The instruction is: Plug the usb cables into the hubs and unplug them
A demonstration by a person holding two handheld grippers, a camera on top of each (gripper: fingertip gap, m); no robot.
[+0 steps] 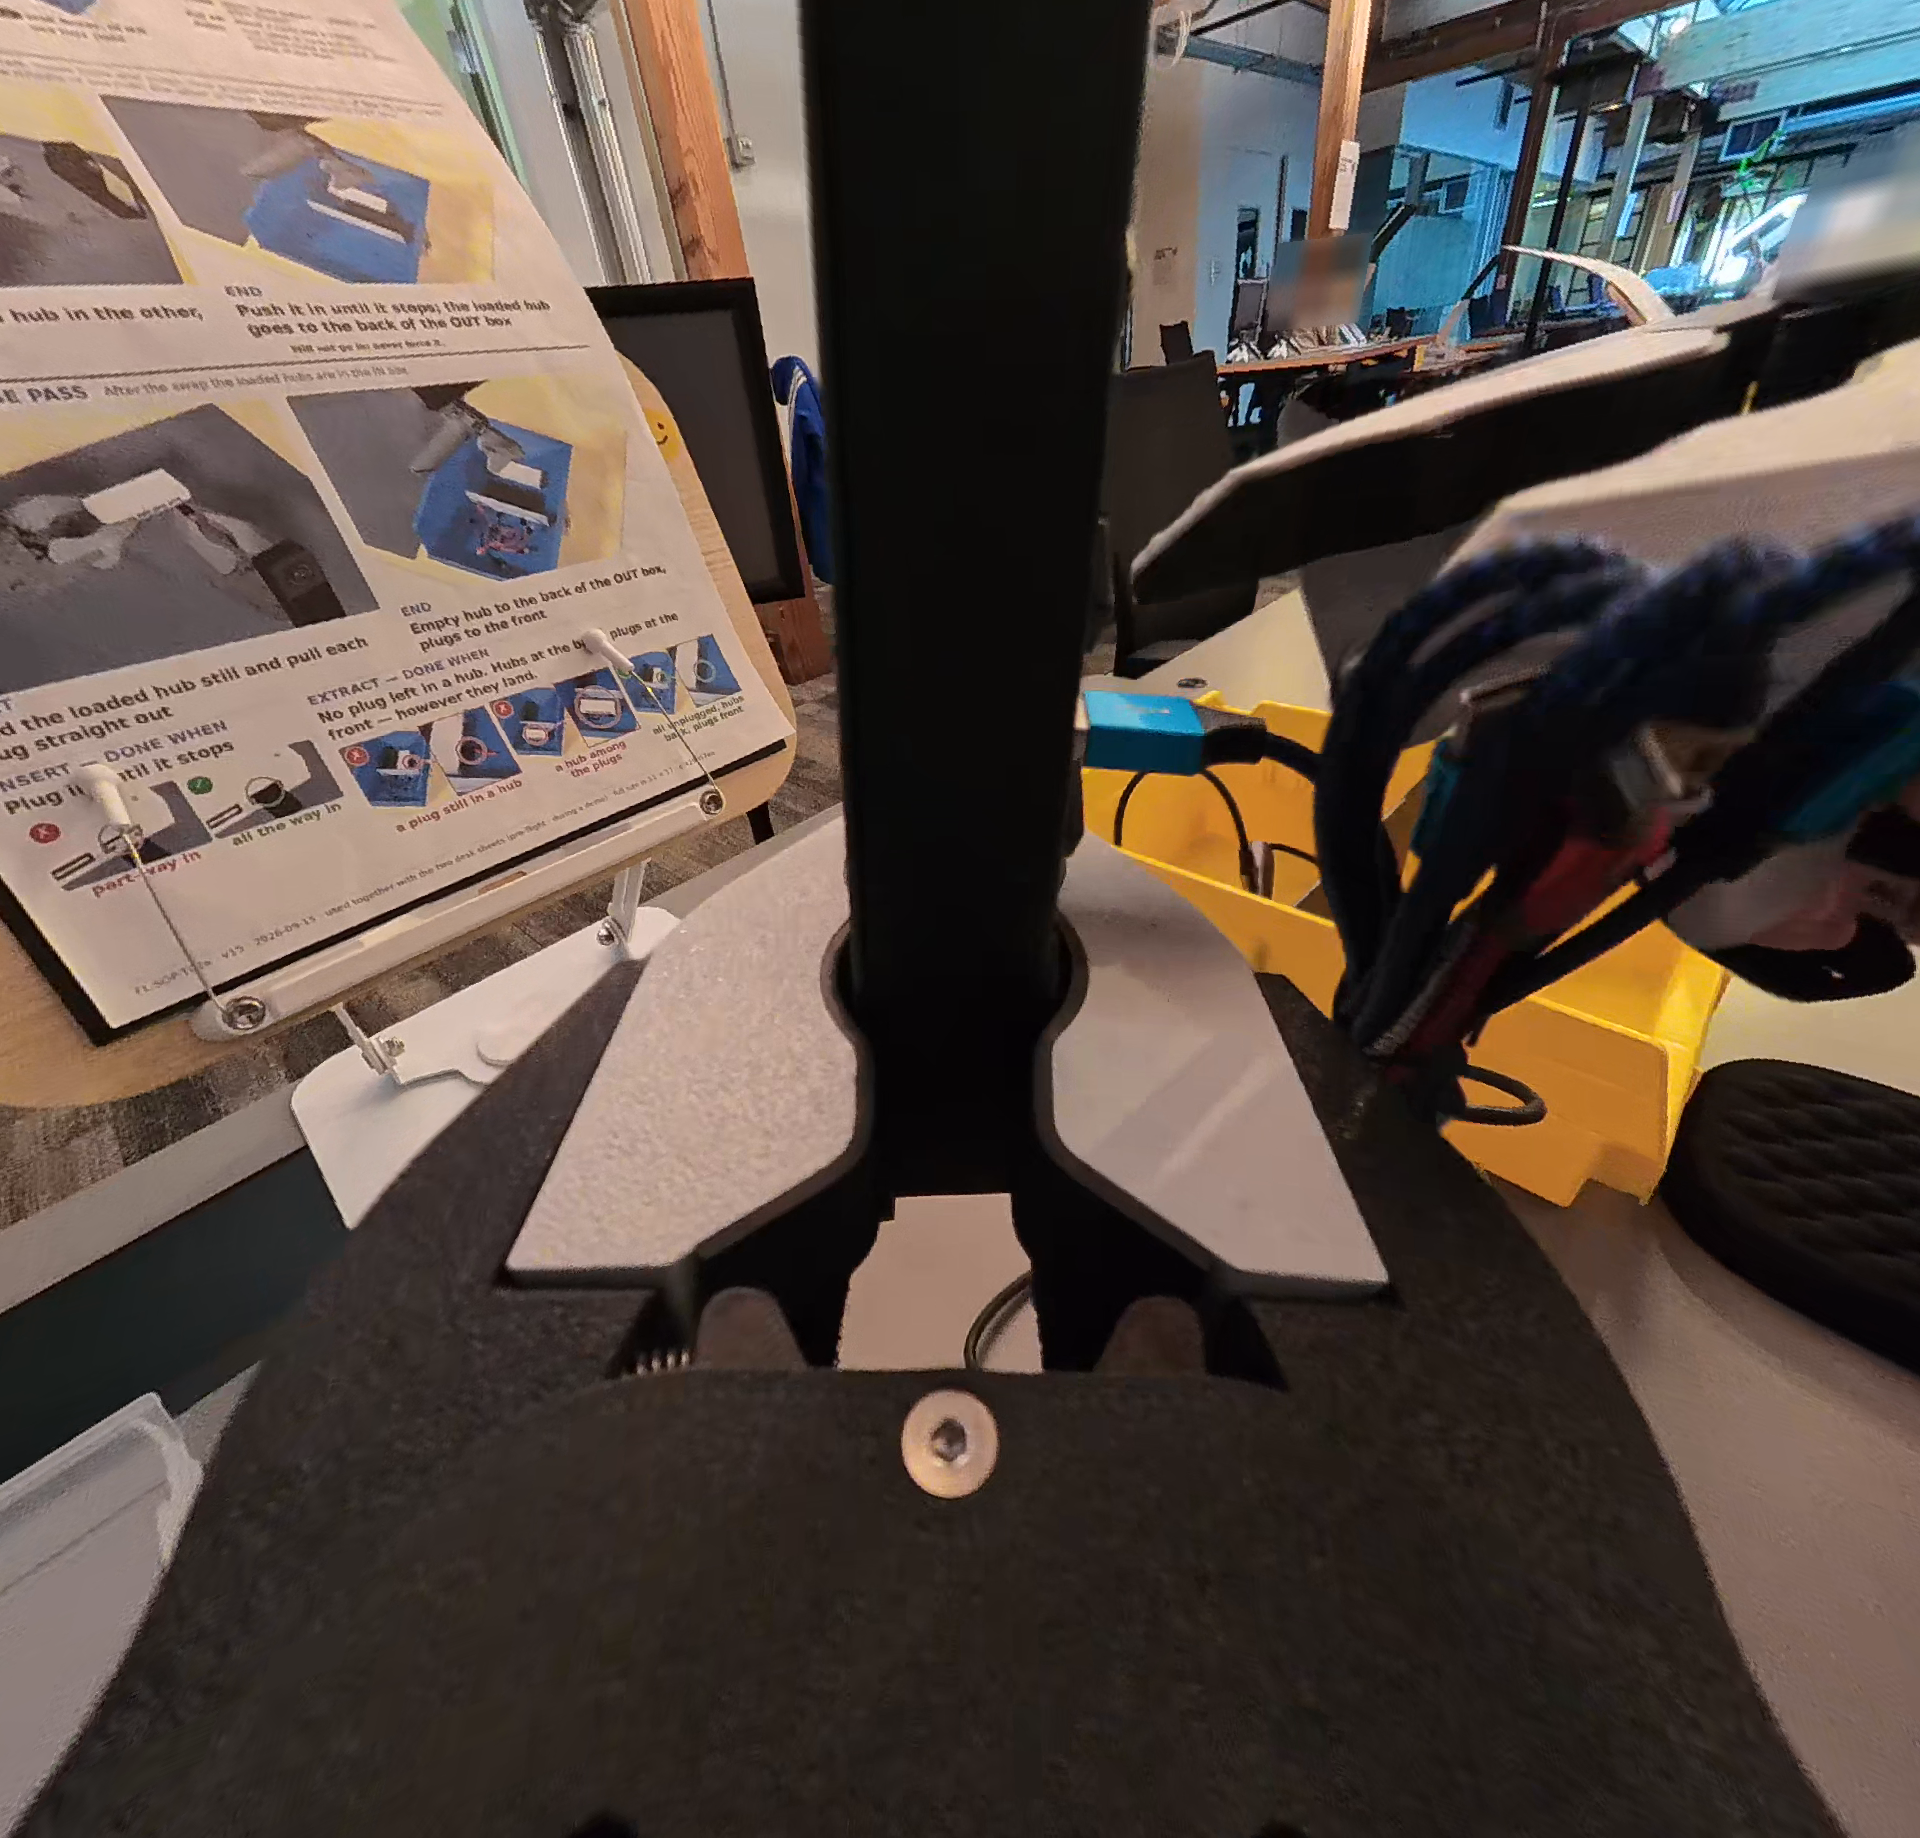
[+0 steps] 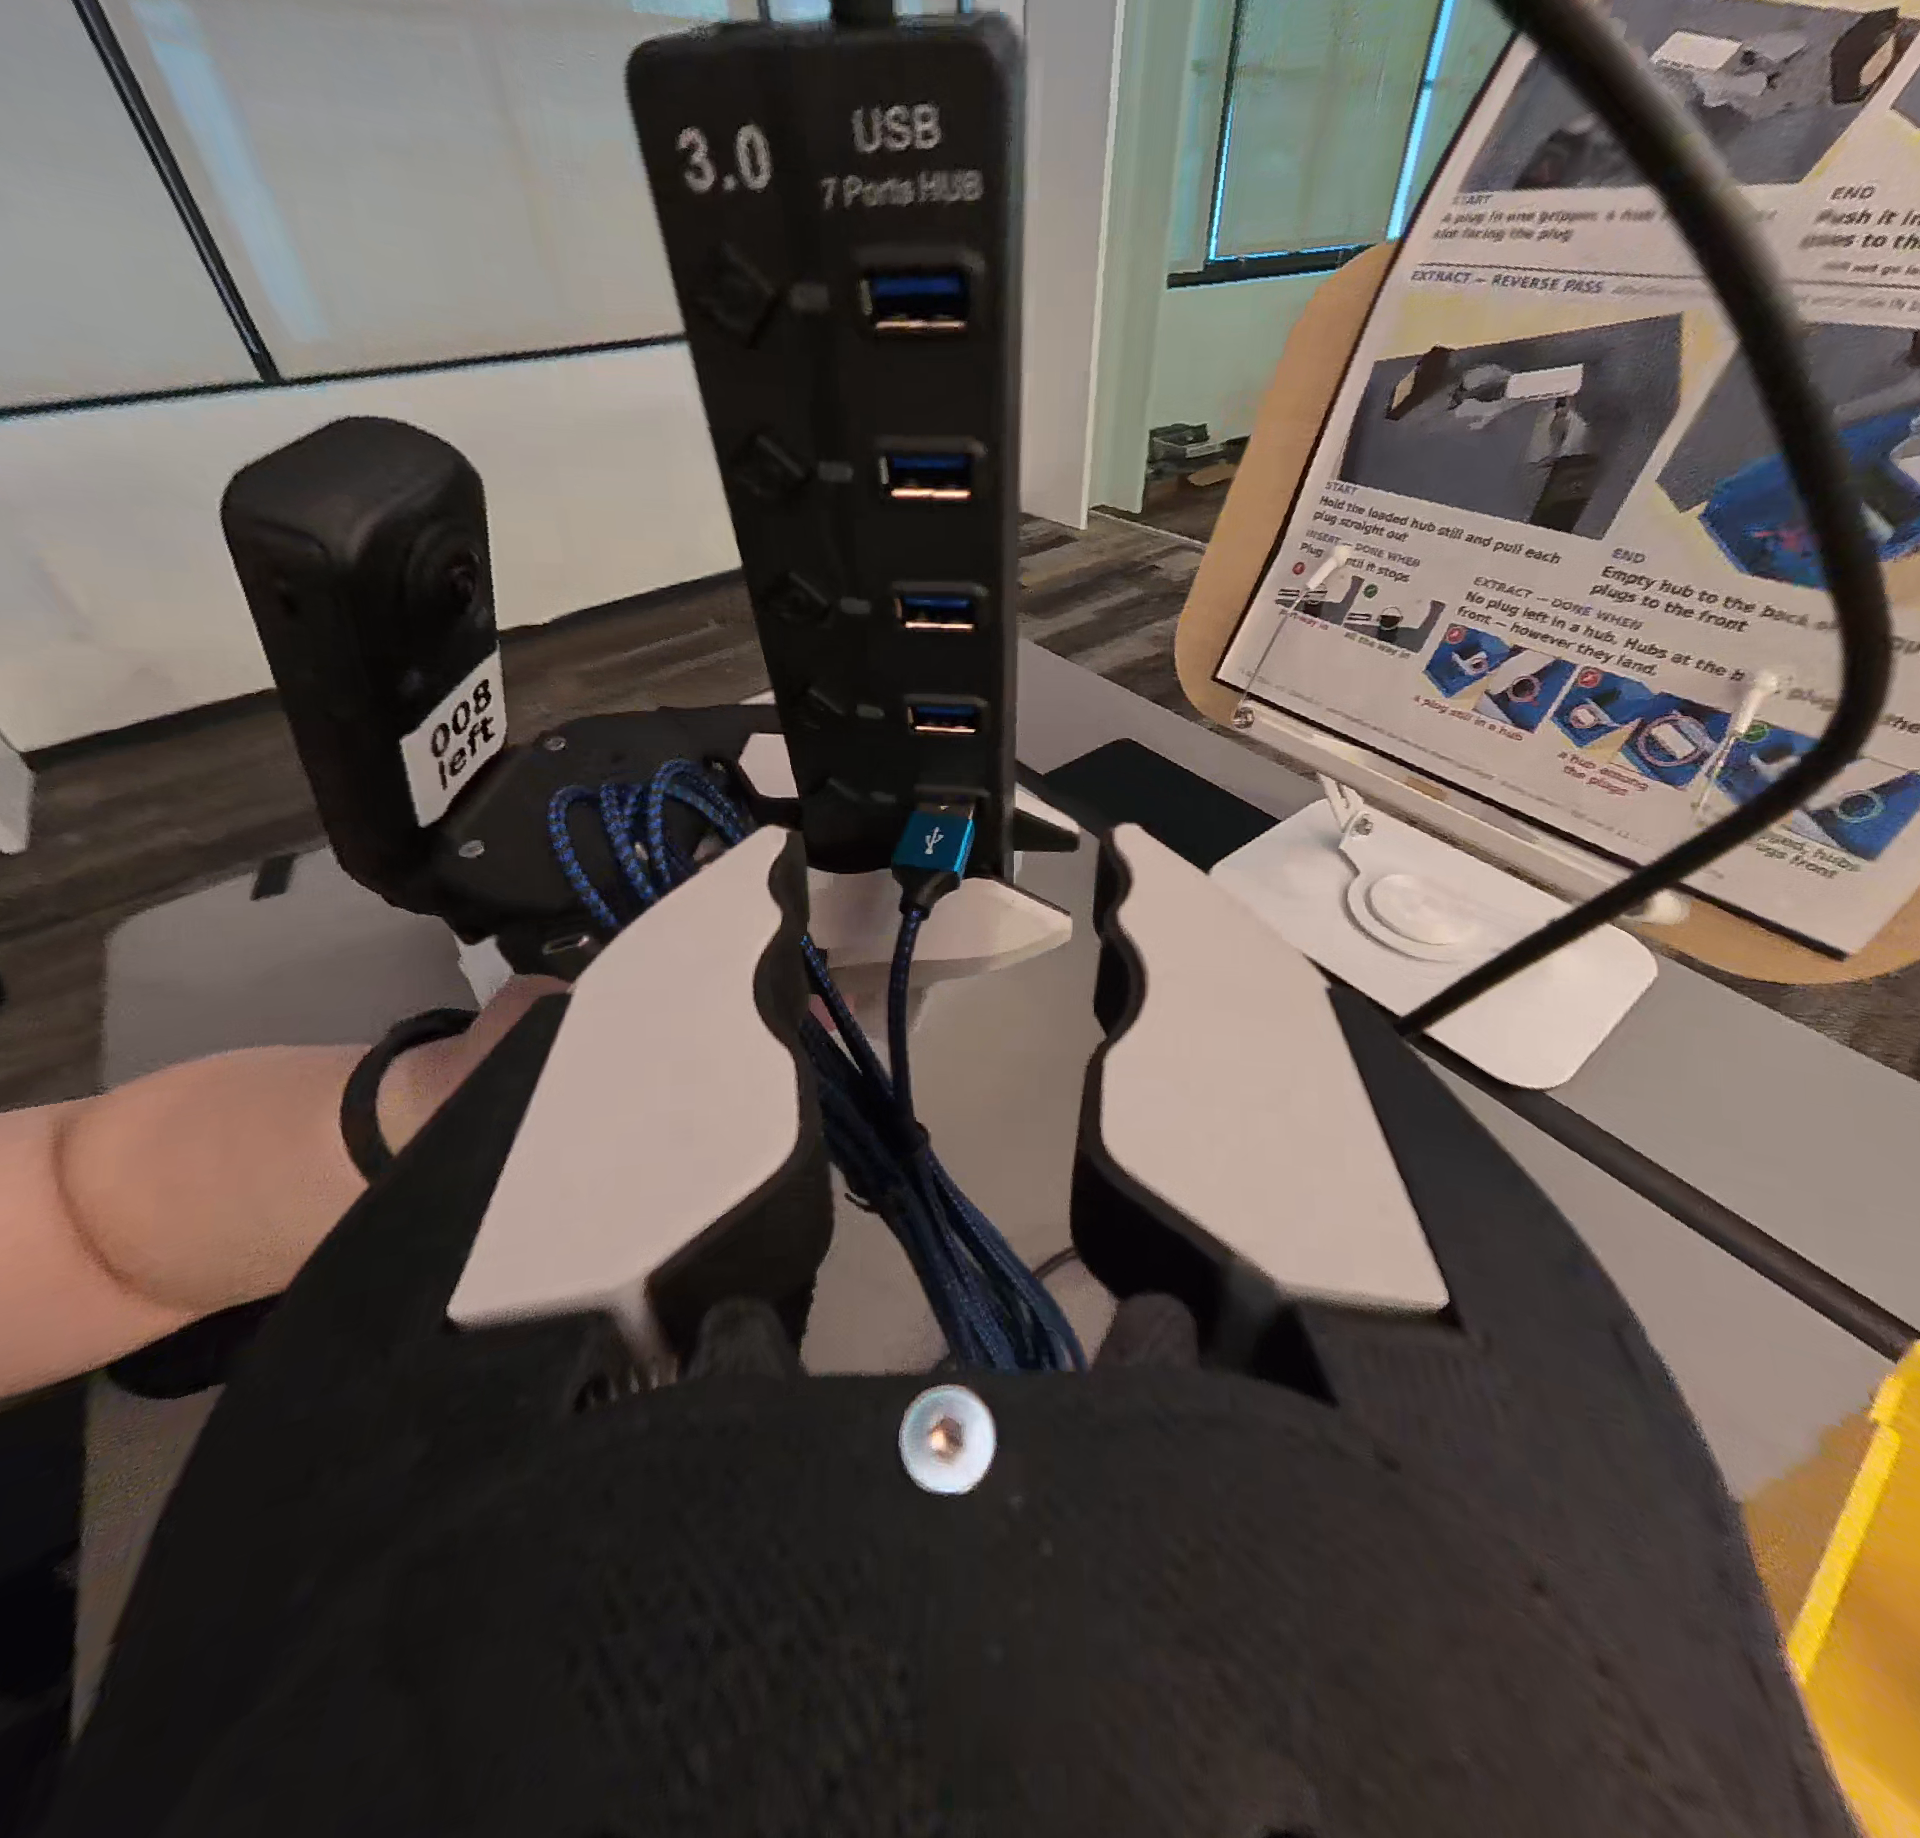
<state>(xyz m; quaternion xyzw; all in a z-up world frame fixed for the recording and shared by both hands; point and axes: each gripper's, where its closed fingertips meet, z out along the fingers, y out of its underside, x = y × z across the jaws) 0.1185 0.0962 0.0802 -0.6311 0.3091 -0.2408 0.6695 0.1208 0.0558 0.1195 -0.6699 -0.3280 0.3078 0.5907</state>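
My left gripper (image 1: 956, 915) is shut on the lower end of a black USB hub (image 1: 956, 438) and holds it upright. In the right wrist view the hub (image 2: 842, 386) shows a column of ports, several of them with nothing in them. A blue USB plug (image 2: 933, 843) sits in the lowest visible port; it also shows in the left wrist view (image 1: 1153, 734). Its blue braided cable (image 2: 935, 1165) runs back between the fingers of my right gripper (image 2: 948, 884), which is open just behind the plug. A bundle of cables (image 1: 1507, 853) hangs by the right gripper's fingers (image 1: 1455, 438).
A yellow bin (image 1: 1558, 1061) stands on the table at the right, with its edge in the right wrist view (image 2: 1870, 1580). An instruction sheet on a stand (image 1: 364, 541) (image 2: 1558, 541) stands behind. The hub's black cord (image 2: 1766, 334) loops overhead. A black textured object (image 1: 1808, 1196) lies beside the bin.
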